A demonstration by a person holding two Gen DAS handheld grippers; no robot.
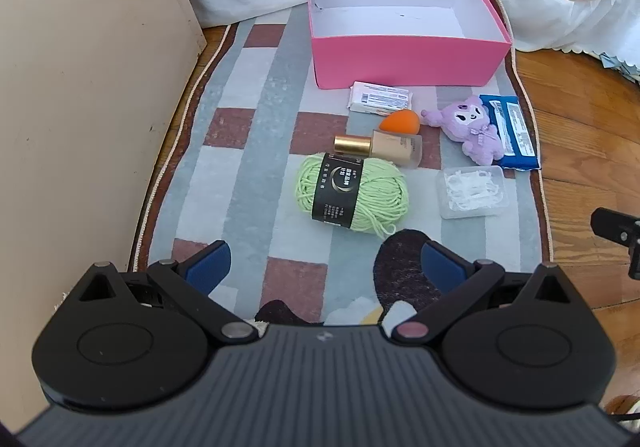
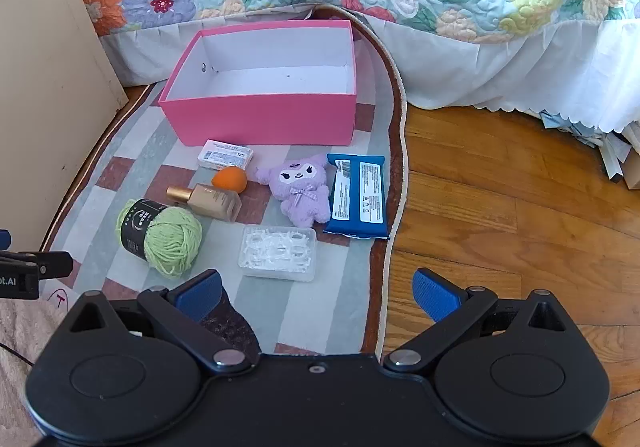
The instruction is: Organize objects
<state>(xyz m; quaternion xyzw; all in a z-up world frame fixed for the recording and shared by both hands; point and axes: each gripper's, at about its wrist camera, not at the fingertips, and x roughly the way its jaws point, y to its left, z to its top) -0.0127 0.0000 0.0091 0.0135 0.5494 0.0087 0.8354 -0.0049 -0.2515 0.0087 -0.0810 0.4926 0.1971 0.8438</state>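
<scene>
The left tongs (image 1: 324,267) are matte black plastic, with two blue ribbed pads (image 1: 210,267) at the tips. Each finger is a flat black link pinned by round silver rivets, swinging on a large round housing with a faint circular groove. Between the housings sits a dark grey ribbed body bearing a small pale logo. The right tongs (image 2: 316,295) match: black links, silver rivets, blue textured pads (image 2: 436,295), and a small screw at the body's centre. White lettering ending "ot.AI" marks the left tongs' side in the right wrist view.
</scene>
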